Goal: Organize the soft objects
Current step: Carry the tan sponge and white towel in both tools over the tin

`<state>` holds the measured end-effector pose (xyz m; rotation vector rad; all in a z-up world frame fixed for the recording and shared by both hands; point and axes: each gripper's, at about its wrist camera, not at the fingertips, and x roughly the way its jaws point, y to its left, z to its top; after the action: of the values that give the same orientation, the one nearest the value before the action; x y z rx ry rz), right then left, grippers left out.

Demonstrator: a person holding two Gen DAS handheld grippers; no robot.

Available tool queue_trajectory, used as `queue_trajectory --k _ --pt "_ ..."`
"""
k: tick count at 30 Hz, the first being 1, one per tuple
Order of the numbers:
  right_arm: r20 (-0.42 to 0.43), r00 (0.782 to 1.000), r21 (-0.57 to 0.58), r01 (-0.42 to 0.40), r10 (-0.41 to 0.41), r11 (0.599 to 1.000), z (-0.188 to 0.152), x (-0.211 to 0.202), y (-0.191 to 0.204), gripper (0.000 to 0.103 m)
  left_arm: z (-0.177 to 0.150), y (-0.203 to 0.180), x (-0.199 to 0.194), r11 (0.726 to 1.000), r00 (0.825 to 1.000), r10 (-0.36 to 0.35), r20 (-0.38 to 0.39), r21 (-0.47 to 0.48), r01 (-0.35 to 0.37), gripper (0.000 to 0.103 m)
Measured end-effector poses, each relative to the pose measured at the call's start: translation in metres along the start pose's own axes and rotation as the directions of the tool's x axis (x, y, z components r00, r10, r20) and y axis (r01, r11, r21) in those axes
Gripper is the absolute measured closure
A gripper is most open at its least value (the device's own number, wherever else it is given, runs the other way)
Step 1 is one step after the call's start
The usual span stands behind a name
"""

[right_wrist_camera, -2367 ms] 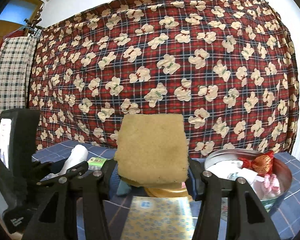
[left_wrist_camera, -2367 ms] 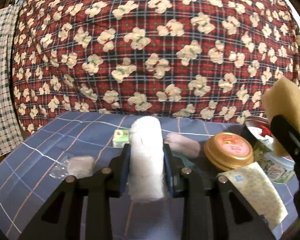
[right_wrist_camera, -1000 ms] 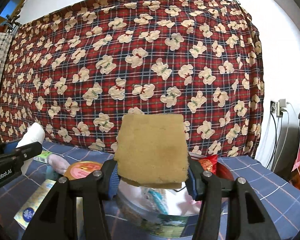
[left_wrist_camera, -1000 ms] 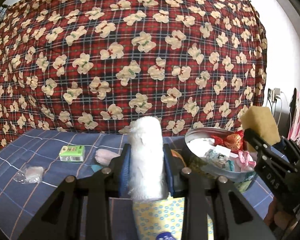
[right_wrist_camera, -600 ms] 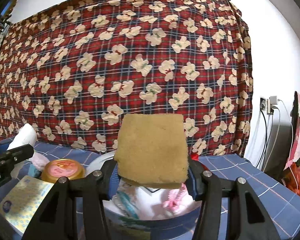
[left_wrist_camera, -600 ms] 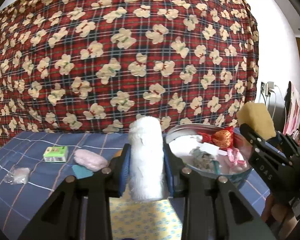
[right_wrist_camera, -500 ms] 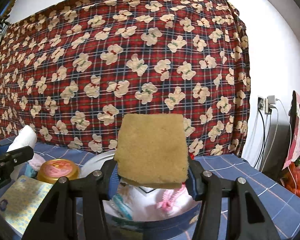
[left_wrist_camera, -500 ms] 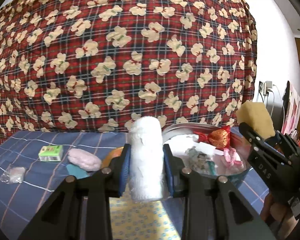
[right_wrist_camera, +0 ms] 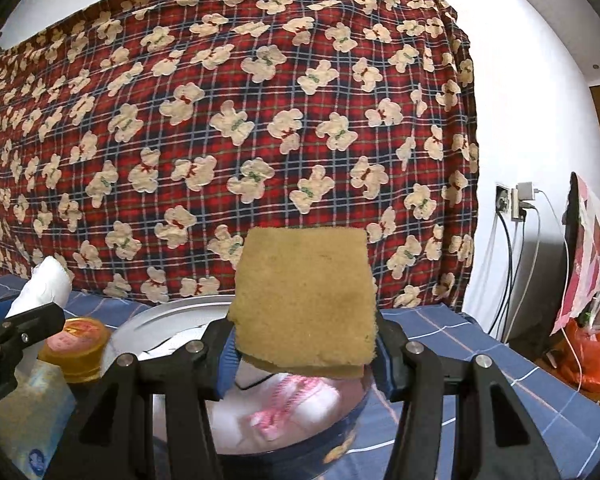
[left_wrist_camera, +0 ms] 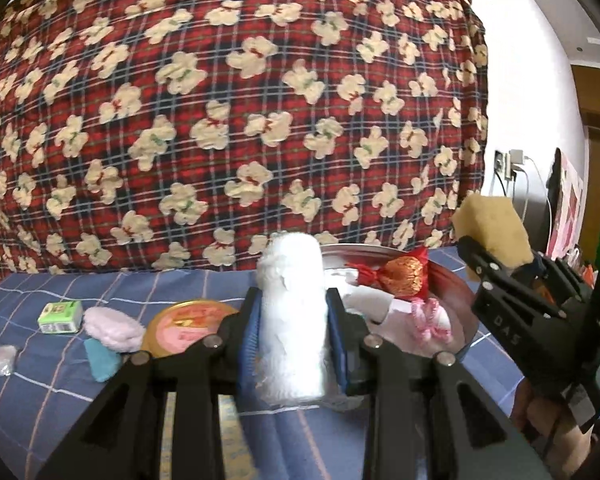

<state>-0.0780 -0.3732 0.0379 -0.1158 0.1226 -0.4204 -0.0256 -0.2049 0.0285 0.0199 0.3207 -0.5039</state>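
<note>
Left wrist view: a white fluffy roll of soft cloth (left_wrist_camera: 291, 320) stands upright in the left gripper (left_wrist_camera: 293, 340), whose jaws are clamped on its sides. Behind it, at about 2 o'clock, sits a round metal tin (left_wrist_camera: 458, 292) holding a red-and-gold wrapped bundle (left_wrist_camera: 400, 276) and a pink knitted piece (left_wrist_camera: 430, 320). At 9 o'clock a gold round lid with a pink label (left_wrist_camera: 184, 326) lies on the blue checked counter (left_wrist_camera: 40, 392), then a pink fuzzy pad (left_wrist_camera: 112, 328), a teal scrap (left_wrist_camera: 100, 358) and a small green box (left_wrist_camera: 59, 317). At 3 o'clock the right gripper (left_wrist_camera: 496, 256) carries a tan square sponge (left_wrist_camera: 492, 230).

Right wrist view: that sponge (right_wrist_camera: 305, 300) fills the middle, the right gripper's (right_wrist_camera: 304, 344) jaws clamped on its lower edges, over the tin (right_wrist_camera: 160, 318). A red plaid cloth with cream bears (right_wrist_camera: 220, 120) hangs behind.
</note>
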Motion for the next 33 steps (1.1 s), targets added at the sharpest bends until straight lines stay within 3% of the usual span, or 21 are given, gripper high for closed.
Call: queue_trajectory --k 21,33 --pt "-0.068 0.994 -0.005 0.083 -0.083 0.997 -0.005 0.041 -0.046 0.047 0.001 -0.058 0.059 0.998 0.995 -0.057 -0.086 0.022 0.059 0.073" --pt "-0.176 0.984 0.0 0.024 -0.024 1.0 -0.011 0.071 -0.047 0.047 -0.002 -0.078 0.082 0.998 0.988 -0.059 -0.143 0.014 0.062 0.073"
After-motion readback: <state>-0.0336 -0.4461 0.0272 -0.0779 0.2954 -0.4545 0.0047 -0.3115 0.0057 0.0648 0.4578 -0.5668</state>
